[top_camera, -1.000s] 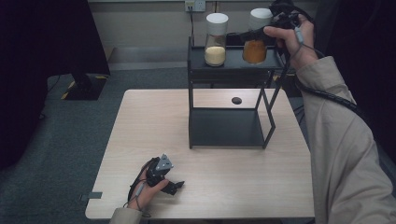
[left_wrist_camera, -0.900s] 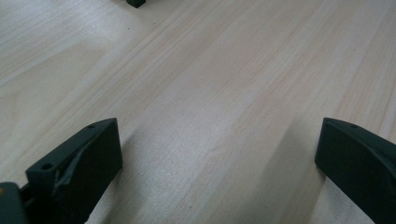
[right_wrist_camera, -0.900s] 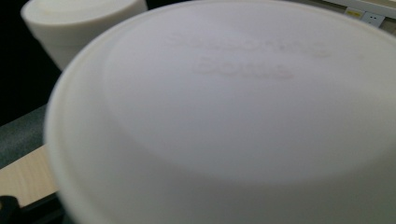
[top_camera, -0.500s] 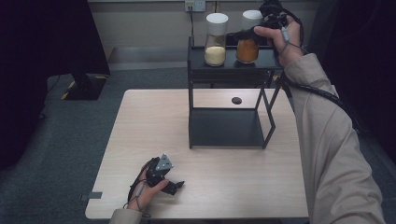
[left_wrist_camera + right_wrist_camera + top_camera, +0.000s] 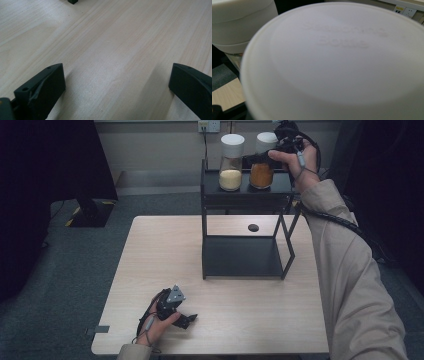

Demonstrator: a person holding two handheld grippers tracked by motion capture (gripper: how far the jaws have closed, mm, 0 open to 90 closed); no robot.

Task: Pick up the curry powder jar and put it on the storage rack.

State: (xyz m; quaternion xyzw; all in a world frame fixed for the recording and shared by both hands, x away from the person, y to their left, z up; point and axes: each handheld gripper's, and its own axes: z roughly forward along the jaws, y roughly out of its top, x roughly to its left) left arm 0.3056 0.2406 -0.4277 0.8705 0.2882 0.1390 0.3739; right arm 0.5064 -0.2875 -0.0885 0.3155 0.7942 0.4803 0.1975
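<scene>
The right gripper point(image 5: 257, 156) is up at the top shelf of the black rack point(image 5: 245, 190), jaws clamped on the orange-filled jar point(image 5: 262, 169), approx. at its upper body just under the white lid point(image 5: 266, 140). The jar stands upright, long axis vertical, at the right end of the shelf; the gripper comes in from the right side w/ jaws roughly level, so they cross the jar's axis at a right angle. The base looks to be on or just at the shelf surface; can't tell if weight is fully down. In the right gripper view the lid point(image 5: 337, 62) sits right under the camera, w/ faint raised lettering on top.

Just beside it on the left stands a second jar point(image 5: 231, 167), pale yellow fill, white lid, very near or touching; can't tell which. Any sideways shift leftward risks a knock.

Contents: orange powder approx. half up the held jar; yellow grains approx. a third up the other. The rack's lower shelf is bare.

The left gripper point(image 5: 186, 319) rests on the table point(image 5: 150, 260) near its front edge, jaws wide apart w/ nothing between, well apart from the rack. The right hand is the one on the job.
</scene>
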